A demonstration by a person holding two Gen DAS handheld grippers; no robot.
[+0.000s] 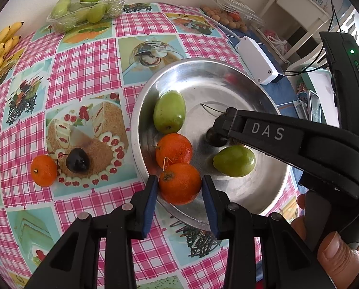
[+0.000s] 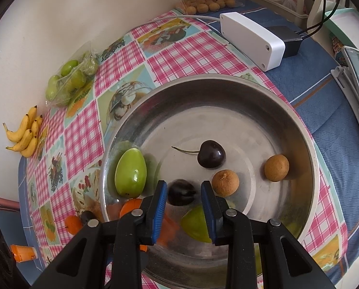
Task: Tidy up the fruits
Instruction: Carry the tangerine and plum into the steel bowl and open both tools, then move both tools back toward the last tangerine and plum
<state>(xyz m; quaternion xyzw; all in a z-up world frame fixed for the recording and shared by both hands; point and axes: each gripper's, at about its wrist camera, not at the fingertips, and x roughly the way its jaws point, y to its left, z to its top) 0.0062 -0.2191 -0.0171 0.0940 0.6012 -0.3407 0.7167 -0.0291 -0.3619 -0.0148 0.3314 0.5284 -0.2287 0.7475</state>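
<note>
Stainless steel bowl (image 1: 140, 110) sits on the checkered worktop (image 1: 83, 65) and it's already filling up: two green jujubes, tangerines, a dark cherry (image 2: 211, 154) and a couple of brown longans (image 2: 276, 167) seen from the right wrist view.

Left hand-held gripper (image 1: 180, 190) has its blue pads on either side of a tangerine (image 1: 179, 183) right at the near rim of the bowl. Looks like they're touching it, so I'd call it gripped, and my guess is it's about to be let go into the bowl.

Right hand-held gripper (image 2: 183, 197) hangs over the bowl's middle with its jaws apart and nothing between them. The cherry lies just ahead of it, stem pointing left.

What's left outside: one more tangerine (image 1: 43, 170) and a second cherry (image 1: 77, 160), touching or nearly so, on the cake picture to the left of the bowl. They're well off to the left of the left gripper, level with its tips, so that hand is clearly the nearer one. The loose cherry is roundish, so no real long axis to line up on; its stem curls toward the tangerine.
</note>
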